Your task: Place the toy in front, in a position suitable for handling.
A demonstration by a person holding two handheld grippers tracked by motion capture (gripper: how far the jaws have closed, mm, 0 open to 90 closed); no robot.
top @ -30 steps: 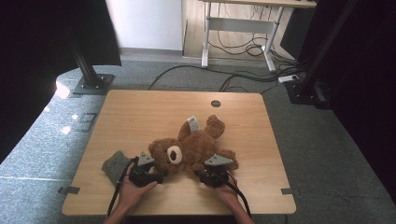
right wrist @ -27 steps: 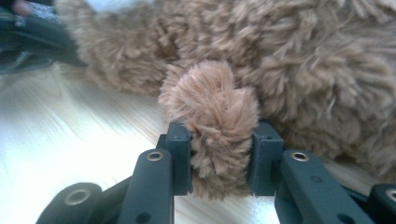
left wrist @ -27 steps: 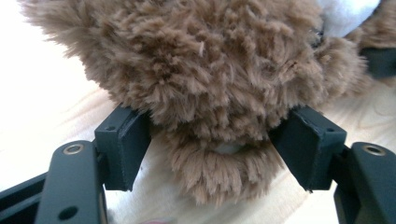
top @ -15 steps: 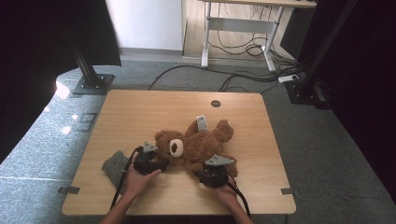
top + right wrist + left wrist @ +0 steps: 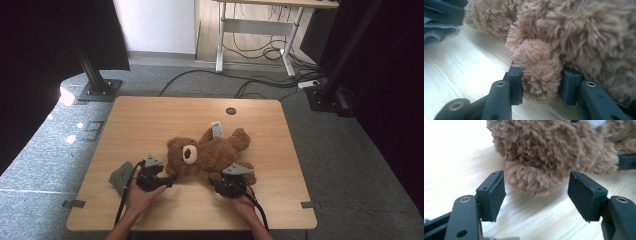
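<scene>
high view: the teddy bear (image 5: pixel 210 152) lies mid-table (image 5: pixel 150 115), both grippers at its near side. left gripper view: left gripper (image 5: pixel 536 195) jaws wide apart, empty, just short of a limb. right gripper view: right gripper (image 5: pixel 540 83) jaws pinch a fluffy paw. soft, light; limbs grip best.

left gripper (image 5: pixel 169 179) jaws spread wide, right gripper (image 5: pixel 216 186) jaws pinched nearly together
</scene>
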